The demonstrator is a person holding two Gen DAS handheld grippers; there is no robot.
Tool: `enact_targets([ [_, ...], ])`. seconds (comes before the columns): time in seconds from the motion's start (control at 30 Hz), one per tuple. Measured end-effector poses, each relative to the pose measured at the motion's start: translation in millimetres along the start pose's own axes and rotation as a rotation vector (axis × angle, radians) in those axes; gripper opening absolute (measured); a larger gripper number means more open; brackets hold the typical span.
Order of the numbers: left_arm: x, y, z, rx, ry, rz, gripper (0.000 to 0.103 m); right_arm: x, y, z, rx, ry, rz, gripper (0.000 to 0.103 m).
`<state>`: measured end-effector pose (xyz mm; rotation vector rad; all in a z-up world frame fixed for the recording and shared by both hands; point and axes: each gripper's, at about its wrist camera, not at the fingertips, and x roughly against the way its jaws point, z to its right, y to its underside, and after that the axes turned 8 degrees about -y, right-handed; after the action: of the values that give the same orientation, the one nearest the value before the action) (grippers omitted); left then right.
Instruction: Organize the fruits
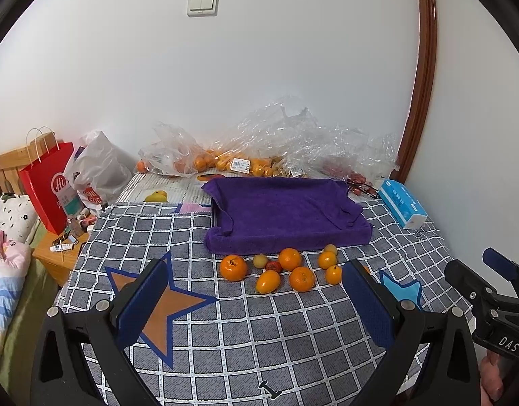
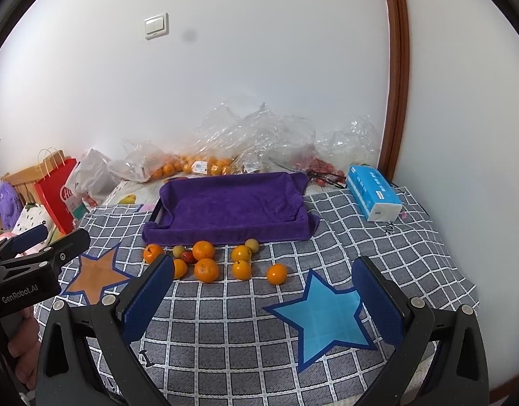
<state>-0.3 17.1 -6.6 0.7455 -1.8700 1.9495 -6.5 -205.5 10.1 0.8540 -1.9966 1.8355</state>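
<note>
Several oranges [image 1: 289,259] [image 2: 206,269], two small yellow-green fruits [image 1: 260,260] and a small red fruit [image 1: 273,266] lie loose on the checked cloth in front of a tray lined with a purple towel [image 1: 286,215] [image 2: 230,206]. One orange [image 2: 276,273] sits apart to the right. My left gripper [image 1: 256,291] is open and empty, hovering short of the fruit. My right gripper [image 2: 262,284] is open and empty, also short of the fruit. Each gripper shows at the edge of the other's view.
Clear plastic bags with more oranges [image 1: 222,160] lie against the back wall. A blue tissue pack [image 1: 403,208] [image 2: 372,191] sits right of the tray. A red paper bag [image 1: 47,184] and a bedside table stand left. Orange [image 1: 164,308] and blue [image 2: 323,311] stars mark the cloth.
</note>
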Motion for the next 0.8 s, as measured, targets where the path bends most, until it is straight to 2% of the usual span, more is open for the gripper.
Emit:
enact_targets([
  [0.5, -3.7, -2.9, -1.6, -0.004, -0.001, -0.005, 0.103, -7.9, 1.7, -1.6, 0.006, -0.022, -0.017, 0.103],
  [0.7, -16.4, 0.3, -7.8, 0.004, 0.011, -0.010, 0.103, -21.8, 2.8, -1.6, 0.022, -0.042, -0.027, 0.103],
  [0.8, -27.6, 1.6, -11.1, -0.005, 0.014, -0.027, 0.103, -34.9, 5.8, -0.5, 0.029, -0.022, -0.042, 0.103],
])
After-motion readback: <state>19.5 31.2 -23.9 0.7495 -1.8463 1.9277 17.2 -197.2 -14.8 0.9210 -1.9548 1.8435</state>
